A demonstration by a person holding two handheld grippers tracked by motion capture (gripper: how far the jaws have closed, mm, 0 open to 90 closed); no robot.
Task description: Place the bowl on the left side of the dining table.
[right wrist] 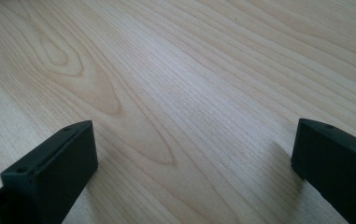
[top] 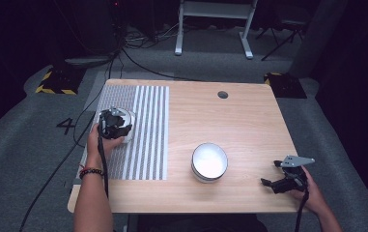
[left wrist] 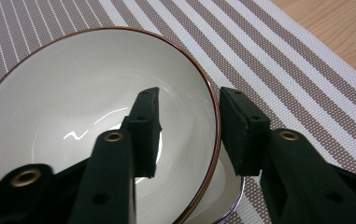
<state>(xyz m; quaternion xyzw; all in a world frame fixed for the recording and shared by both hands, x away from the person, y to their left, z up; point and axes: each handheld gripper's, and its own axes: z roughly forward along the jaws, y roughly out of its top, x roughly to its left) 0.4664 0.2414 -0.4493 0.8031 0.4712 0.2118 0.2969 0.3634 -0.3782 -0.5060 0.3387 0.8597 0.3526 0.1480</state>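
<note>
Left gripper view: bowl [left wrist: 73, 107] rim between left claw [left wrist: 187, 135] jaws.

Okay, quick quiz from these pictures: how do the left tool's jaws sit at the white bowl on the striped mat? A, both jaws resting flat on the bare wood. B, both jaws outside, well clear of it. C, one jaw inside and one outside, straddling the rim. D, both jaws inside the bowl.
C: in the left gripper view the left tool has one jaw over the white inside of the bowl and the other outside its brown-edged rim, above the striped mat.
</note>
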